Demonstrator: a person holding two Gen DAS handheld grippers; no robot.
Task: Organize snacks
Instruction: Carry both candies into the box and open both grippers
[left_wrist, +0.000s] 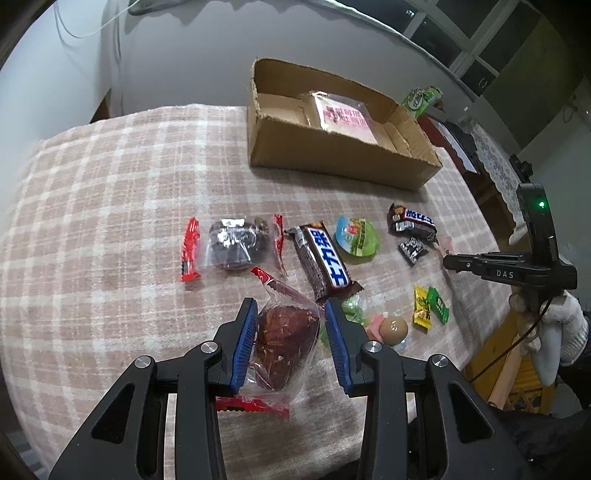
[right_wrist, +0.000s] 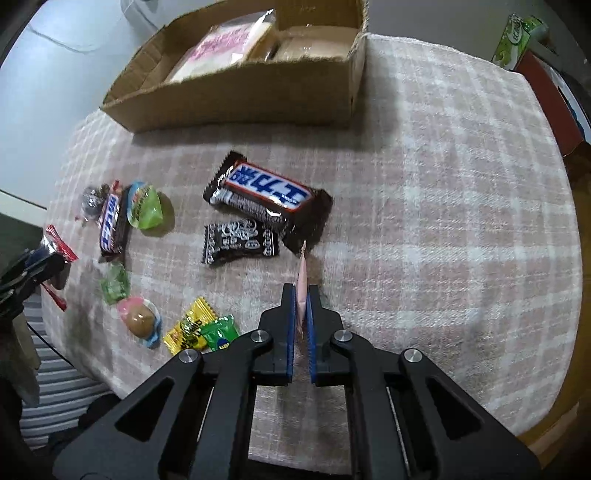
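Note:
My left gripper (left_wrist: 291, 310) stands open around a clear packet of dark red-brown snack with red ends (left_wrist: 286, 338); the left pad touches it, the right pad stands apart. My right gripper (right_wrist: 303, 291) is shut on a thin pink packet (right_wrist: 302, 280), held edge-on above the cloth; it also shows in the left wrist view (left_wrist: 452, 261). Loose snacks lie on the checked cloth: two Snickers bars (left_wrist: 325, 258) (right_wrist: 267, 194), a black packet (right_wrist: 240, 240), a green jelly cup (left_wrist: 357, 236), yellow and green candies (right_wrist: 201, 328). A cardboard box (left_wrist: 332, 155) holds a pink-labelled packet (left_wrist: 345, 118).
A clear bag of dark sweets (left_wrist: 234, 242) lies at the left with red strips (left_wrist: 190, 249) beside it. An egg-shaped snack (left_wrist: 393, 328) and a green wrapper (right_wrist: 115, 282) lie near the table's front edge. Green boxes (left_wrist: 421, 98) stand on furniture beyond the table.

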